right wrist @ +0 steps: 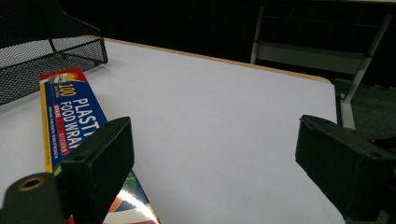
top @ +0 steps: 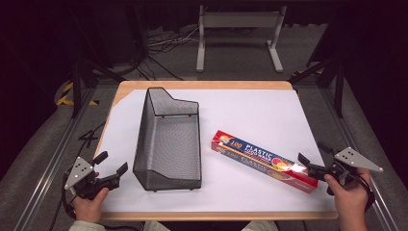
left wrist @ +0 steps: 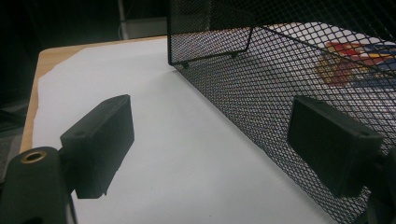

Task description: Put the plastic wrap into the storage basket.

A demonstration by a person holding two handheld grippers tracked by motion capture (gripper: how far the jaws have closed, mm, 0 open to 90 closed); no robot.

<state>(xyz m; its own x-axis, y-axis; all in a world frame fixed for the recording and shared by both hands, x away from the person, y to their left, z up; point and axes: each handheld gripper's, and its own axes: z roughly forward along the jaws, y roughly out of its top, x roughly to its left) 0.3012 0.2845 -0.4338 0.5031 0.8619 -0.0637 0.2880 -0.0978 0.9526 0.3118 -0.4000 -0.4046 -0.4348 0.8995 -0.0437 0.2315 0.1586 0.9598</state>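
Reaching for the wrap box, nothing gripped yet

Closing in on the plastic wrap box [top: 263, 161] is the step you look to be on. It lies flat on the white sheet, slanting from the middle of the tabletop [top: 250, 103] toward the near right corner, its near end just short of the right edge. To its left, apart from it, stands the black mesh basket [top: 168, 139], long side running from the near edge toward the far edge, its taller end at the far side.

Your right tongs [top: 310, 161] sit at the box's near end with the jaws spread wide. In the right gripper view one jaw hangs over the printed top of the box [right wrist: 70, 121] while the other stands over bare sheet, so the box is not between them and nothing is held.

Your left tongs [top: 111, 163] wait near the near left corner, also wide open and empty, just beside the basket's long wall [left wrist: 280, 79] but apart from it.

Next, I judge, you need to shift the right tongs sideways until both jaws straddle the narrow box, lower them, then close. Gripping so near the end may let the far end sag.
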